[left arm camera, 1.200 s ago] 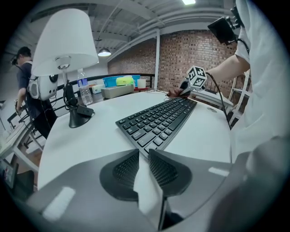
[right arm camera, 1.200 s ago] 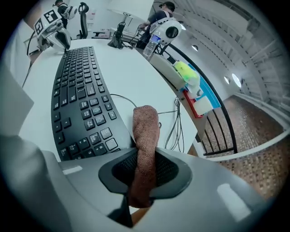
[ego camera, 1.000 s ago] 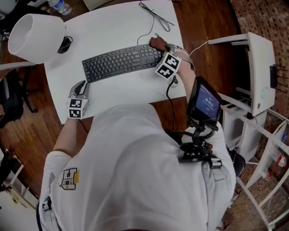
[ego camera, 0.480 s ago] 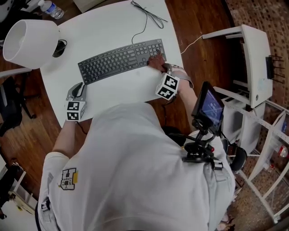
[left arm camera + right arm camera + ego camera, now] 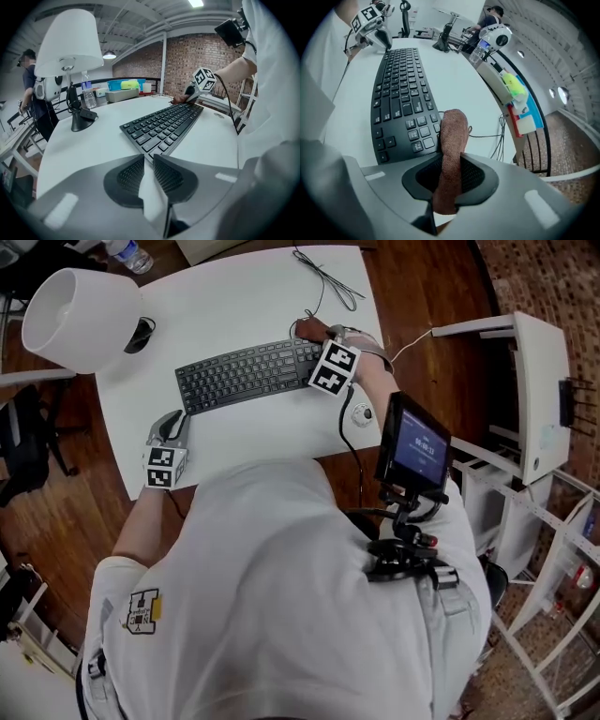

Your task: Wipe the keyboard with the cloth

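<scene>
A black keyboard (image 5: 246, 374) lies across the white table (image 5: 244, 296). My right gripper (image 5: 315, 336) is shut on a brown cloth (image 5: 306, 329) at the keyboard's right end, by its far edge. In the right gripper view the cloth (image 5: 453, 136) stands pinched between the jaws of the right gripper (image 5: 451, 160), its tip down beside the number keys of the keyboard (image 5: 397, 96). My left gripper (image 5: 172, 422) rests near the keyboard's left end. In the left gripper view the left gripper (image 5: 148, 160) has its jaws a narrow slit apart with nothing in them, just short of the keyboard (image 5: 161, 125).
A lamp with a white shade (image 5: 80, 320) stands at the table's far left, a water bottle (image 5: 127, 253) behind it. A thin black cable (image 5: 323, 273) trails off the far edge. A small round object (image 5: 361, 413) lies near the right edge. A white cabinet (image 5: 534, 390) stands to the right.
The right gripper drew the cloth over the keyboard's right end to the near edge, then went back to the far edge. The left gripper stayed put.
</scene>
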`<state>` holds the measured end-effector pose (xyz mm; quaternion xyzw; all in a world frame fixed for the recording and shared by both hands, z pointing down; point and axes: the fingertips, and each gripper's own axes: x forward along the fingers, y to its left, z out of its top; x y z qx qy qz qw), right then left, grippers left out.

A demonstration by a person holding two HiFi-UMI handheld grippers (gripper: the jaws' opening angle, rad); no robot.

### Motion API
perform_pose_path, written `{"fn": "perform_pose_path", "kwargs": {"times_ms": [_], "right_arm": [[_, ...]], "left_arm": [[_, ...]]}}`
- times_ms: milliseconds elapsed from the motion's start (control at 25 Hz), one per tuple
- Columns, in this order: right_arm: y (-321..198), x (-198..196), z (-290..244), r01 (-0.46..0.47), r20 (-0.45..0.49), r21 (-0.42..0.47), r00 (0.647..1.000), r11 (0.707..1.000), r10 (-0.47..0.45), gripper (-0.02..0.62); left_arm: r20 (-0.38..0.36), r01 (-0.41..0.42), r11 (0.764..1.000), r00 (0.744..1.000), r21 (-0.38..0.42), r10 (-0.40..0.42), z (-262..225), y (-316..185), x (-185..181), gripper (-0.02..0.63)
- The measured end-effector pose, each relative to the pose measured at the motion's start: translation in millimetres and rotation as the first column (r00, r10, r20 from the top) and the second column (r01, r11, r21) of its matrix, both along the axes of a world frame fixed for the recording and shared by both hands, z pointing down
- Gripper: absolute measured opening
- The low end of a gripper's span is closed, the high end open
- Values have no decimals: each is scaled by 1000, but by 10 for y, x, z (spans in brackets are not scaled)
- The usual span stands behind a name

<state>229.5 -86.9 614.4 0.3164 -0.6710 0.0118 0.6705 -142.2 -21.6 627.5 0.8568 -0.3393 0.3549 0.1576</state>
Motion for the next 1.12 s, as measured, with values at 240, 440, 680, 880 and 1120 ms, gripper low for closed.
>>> {"fn": "perform_pose_path", "kwargs": {"times_ms": [240, 440, 680, 880, 1120], "right_arm": [[738, -171, 40, 36, -13, -42, 999, 998, -36, 80], [1313, -263, 188, 30, 11, -95, 1000, 995, -29, 80], [1126, -265, 77, 33, 48, -76, 998, 997, -29, 80], [0, -273, -267, 22, 51, 88, 998, 996, -26, 80], [85, -473, -29, 136, -56, 24, 989, 990, -134, 80]], "left_arm": [[-10, -5, 1000, 1000, 18, 5, -38, 1, -31, 32], [-14, -23, 999, 1000, 29, 23, 2, -22, -13, 28], [-18, -15, 1000, 1000, 24, 16, 28, 13, -9, 26], [-12, 12, 1000, 1000, 21, -12, -14, 52, 20, 26], [-18, 24, 999, 1000, 25, -23, -63, 89, 66, 26]]}}
